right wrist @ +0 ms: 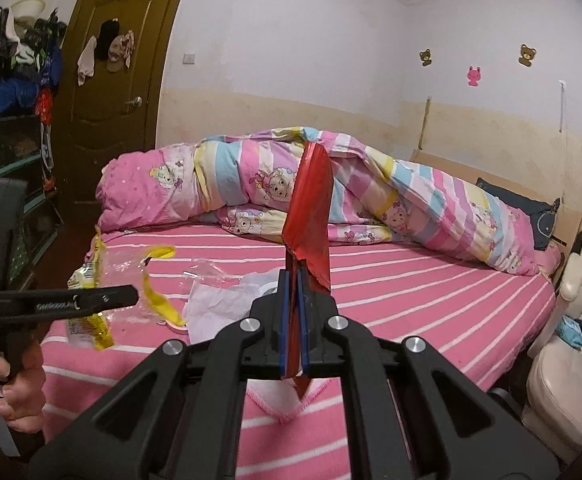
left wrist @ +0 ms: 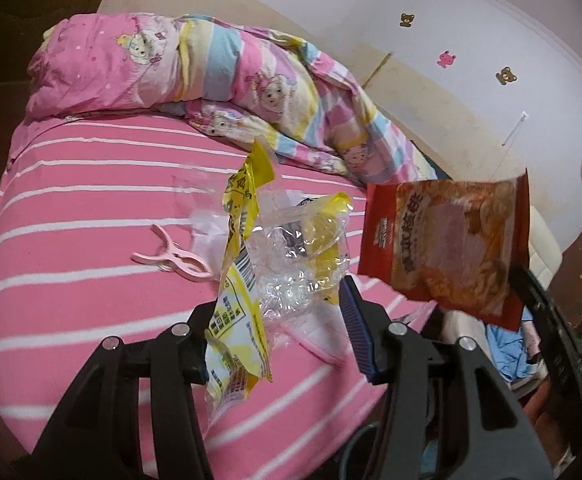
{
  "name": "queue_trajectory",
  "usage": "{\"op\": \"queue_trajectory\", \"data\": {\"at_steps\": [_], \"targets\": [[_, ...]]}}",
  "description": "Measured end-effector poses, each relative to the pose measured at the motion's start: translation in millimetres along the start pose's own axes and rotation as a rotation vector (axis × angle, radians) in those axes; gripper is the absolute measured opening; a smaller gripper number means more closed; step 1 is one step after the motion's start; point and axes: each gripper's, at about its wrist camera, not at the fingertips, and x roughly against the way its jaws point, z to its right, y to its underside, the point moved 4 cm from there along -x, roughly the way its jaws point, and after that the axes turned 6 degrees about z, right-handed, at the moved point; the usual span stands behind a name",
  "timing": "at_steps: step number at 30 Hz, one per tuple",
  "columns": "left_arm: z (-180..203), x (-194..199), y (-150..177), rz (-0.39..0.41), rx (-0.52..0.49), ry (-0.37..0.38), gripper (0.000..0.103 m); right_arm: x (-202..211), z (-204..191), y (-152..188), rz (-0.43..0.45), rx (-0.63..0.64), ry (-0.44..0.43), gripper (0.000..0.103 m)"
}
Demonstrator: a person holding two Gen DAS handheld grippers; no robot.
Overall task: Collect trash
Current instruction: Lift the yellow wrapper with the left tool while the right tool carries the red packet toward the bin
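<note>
My left gripper (left wrist: 279, 320) is open; a yellow-and-clear plastic wrapper (left wrist: 247, 272) hangs against its left finger, lifted above the bed, and I cannot tell how it is held. It also shows in the right wrist view (right wrist: 103, 280). My right gripper (right wrist: 292, 280) is shut on a red snack bag (right wrist: 311, 216), held edge-on and upright over the bed. The same bag (left wrist: 447, 244) shows at right in the left wrist view. Clear plastic (left wrist: 195, 188) and white paper (right wrist: 219, 300) lie on the pink striped sheet (left wrist: 71, 240).
A pink clothes clip (left wrist: 171, 260) lies on the sheet left of the wrapper. A rolled cartoon quilt (right wrist: 331, 184) runs along the far side of the bed. A white chair (right wrist: 571, 320) stands at the bed's right, a cluttered shelf (right wrist: 15, 120) and a door (right wrist: 119, 80) at left.
</note>
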Motion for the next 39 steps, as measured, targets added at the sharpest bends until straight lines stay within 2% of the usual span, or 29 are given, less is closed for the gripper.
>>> {"op": "queue_trajectory", "data": {"at_steps": [5,10,20,32,39], "targets": [[39.8,20.5,15.8,-0.010,-0.011,0.025,0.050,49.3,20.0,3.6,0.015,-0.037,0.020,0.005],[80.0,39.2,53.6,-0.055,-0.015,0.048,0.050,98.7,41.2,19.4,0.012,-0.051,0.051,0.005],[159.1,33.4,120.1,-0.171,-0.105,0.086,0.051,172.2,92.5,77.2,-0.062,-0.098,0.110,0.005],[232.2,-9.8,193.3,-0.336,-0.229,0.099,0.051,209.1,164.4,159.7,-0.190,-0.249,0.219,0.005],[254.5,-50.7,257.6,-0.496,-0.253,0.109,0.051,207.1,199.3,215.8,-0.301,-0.356,0.290,0.005]]}}
